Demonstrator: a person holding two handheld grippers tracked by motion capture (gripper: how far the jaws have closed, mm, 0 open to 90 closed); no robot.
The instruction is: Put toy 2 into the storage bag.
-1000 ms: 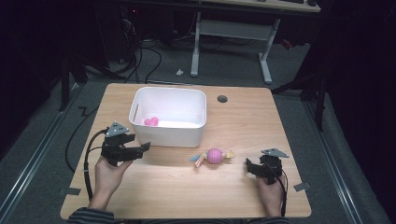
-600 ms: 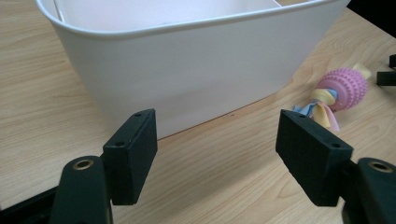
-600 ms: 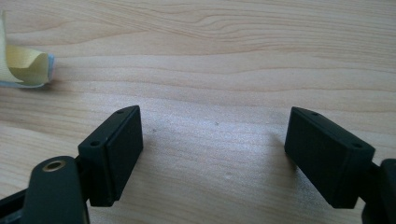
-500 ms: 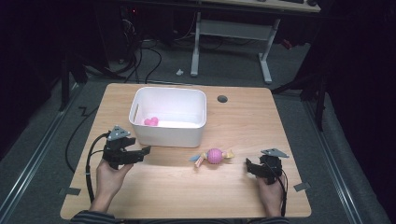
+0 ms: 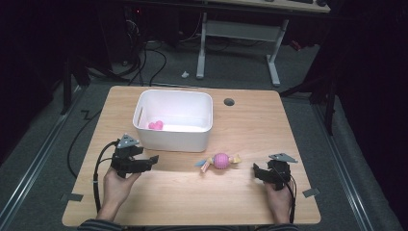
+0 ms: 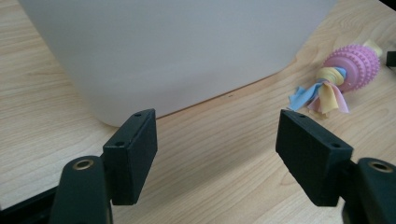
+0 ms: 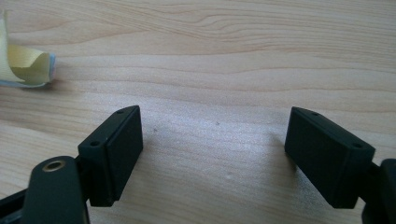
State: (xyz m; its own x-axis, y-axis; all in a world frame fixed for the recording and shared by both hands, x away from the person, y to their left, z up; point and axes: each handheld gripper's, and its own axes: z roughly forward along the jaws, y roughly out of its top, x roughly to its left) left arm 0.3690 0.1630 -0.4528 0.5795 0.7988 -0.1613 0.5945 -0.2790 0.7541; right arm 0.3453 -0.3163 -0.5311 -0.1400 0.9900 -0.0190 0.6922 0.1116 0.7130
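Both your grippers empty at the near edge, toy between them, bin beyond.

You held the left gripper (image 5: 153, 160) low over the wooden table (image 5: 250, 120), jaws spread wide with nothing but bare wood between them, pointing toward the toy; your right gripper (image 5: 255, 171) rested near the front right, jaws likewise wide apart and empty (its own view showed plain tabletop (image 7: 224, 56) and a scrap of yellow ribbon (image 7: 25, 65) at the left edge). Between the two, a little farther out, lay the pink knobbly ball toy (image 5: 221, 160) with pastel fabric tails at both ends, apart from either gripper; seen from the left gripper it sat up and to the right (image 6: 352, 67). Just behind it stood the white bin (image 5: 202, 139), with a small pink thing (image 5: 155, 125) lying inside. Farthest, a round cable hole (image 5: 229, 102) in the tabletop.
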